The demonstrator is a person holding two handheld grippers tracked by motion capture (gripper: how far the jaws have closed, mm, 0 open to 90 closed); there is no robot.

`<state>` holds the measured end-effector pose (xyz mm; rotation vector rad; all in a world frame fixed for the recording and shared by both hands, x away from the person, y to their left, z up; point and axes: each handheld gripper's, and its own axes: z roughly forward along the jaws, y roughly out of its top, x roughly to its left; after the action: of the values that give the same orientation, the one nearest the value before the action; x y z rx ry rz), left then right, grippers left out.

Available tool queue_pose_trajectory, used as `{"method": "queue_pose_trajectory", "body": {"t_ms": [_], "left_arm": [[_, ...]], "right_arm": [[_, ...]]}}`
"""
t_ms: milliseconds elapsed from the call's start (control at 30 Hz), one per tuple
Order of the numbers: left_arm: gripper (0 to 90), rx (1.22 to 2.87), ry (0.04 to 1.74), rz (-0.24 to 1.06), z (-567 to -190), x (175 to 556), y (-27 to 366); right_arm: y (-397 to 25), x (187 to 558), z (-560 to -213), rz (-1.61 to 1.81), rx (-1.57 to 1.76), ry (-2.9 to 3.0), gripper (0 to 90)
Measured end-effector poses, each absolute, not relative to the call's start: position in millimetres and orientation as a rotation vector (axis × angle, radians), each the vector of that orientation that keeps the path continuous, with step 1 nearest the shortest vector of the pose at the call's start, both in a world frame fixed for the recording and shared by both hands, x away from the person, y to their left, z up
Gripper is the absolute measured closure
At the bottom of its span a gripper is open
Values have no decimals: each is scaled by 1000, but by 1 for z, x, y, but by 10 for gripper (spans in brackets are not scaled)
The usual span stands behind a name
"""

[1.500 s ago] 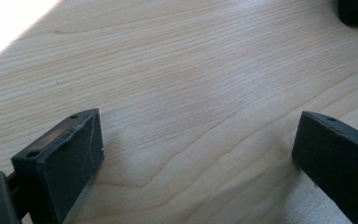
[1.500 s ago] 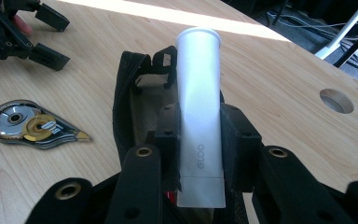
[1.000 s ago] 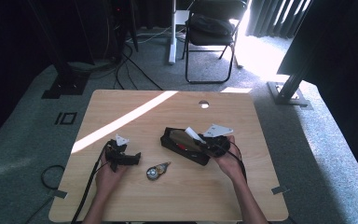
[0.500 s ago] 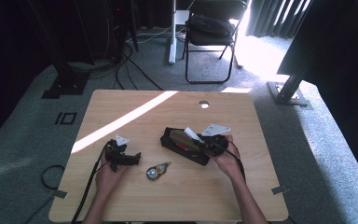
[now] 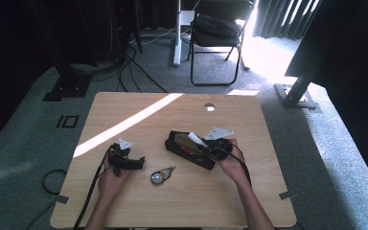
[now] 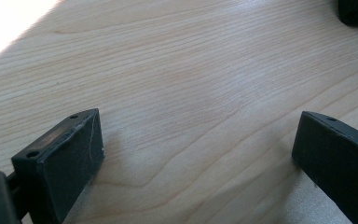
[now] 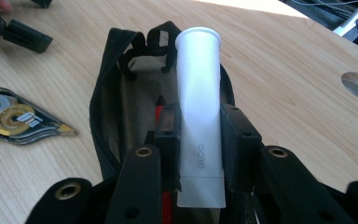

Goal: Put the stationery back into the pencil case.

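Dark carpet and a folding chair surround our wooden table, crossed by a sunlit stripe. At its centre lies an open black pencil case. Our right gripper is clamped on a white glue stick just above the case — seemingly to pack it in. A tape dispenser waits nearby. Our left gripper rests aside, jaws wide apart and empty. Nothing has visibly shifted since a second ago.

A studio-like lab: dark curtains, floor cables, folding chair, carpet
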<state>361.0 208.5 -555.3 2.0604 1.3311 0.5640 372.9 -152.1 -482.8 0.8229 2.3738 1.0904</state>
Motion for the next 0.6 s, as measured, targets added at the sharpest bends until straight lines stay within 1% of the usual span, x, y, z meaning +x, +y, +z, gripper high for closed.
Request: {"method": "queue_pose_trajectory", "body": {"t_ms": [600], "left_arm": [[23,2060,1331,564,-555,361,209]], "right_arm": [[-145,376,-491,1013,814,2402,707]]}}
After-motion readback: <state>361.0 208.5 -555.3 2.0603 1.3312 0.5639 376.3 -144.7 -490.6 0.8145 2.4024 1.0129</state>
